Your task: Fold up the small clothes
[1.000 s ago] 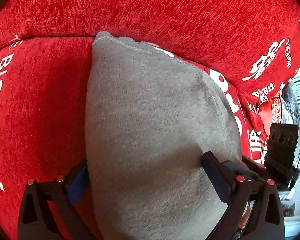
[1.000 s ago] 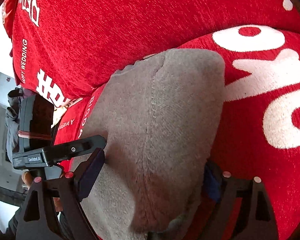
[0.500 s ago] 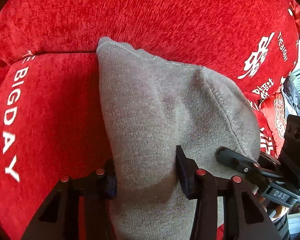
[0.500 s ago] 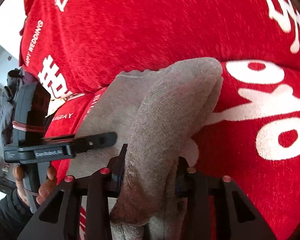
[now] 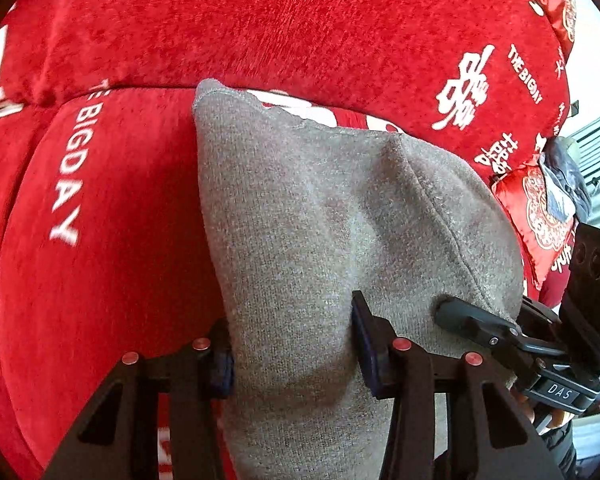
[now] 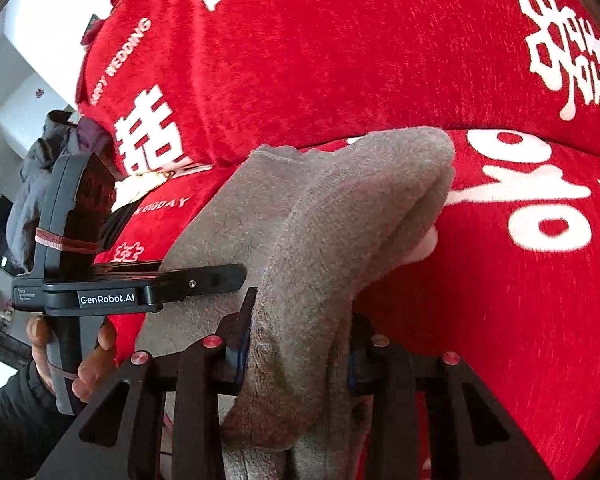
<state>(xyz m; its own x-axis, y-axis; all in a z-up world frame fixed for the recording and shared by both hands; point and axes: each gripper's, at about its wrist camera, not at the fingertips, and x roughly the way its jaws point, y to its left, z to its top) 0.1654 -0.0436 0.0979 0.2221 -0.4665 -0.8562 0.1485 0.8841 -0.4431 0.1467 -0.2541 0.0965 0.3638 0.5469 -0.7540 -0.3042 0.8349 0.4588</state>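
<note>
Nearest in the left wrist view, the left gripper [image 5: 292, 344] is pinched on a bunch of the grey knit garment [image 5: 320, 240], w/ cloth bulging up between both fingers and filling the gap. Just to its right in that view, the right gripper's finger [image 5: 472, 320] pokes under the garment's folded edge, its body marked "DAS". In the right wrist view, the right gripper [image 6: 296, 340] is also clamped on a thick fold of the grey knit garment [image 6: 340, 220], jaws narrow w/ fabric packed between them; the fold rises as a doubled ridge towards a rounded far end. The left gripper [image 6: 204, 280], marked "GenRobot.AI", lies to the left in that view, touching the garment's flat part, gripped by the person's left hand [image 6: 88, 364] in a dark sleeve. Beyond the tools, the garment lies on the red sofa seat [image 5: 100, 240], printed "THE BIGDAY" in white, its far hem near the seat/back crease. Further back is the red backrest [image 5: 300, 20] w/ white characters, and a red embroidered cushion [image 5: 540, 216] at the right edge of the left wrist view.
</note>
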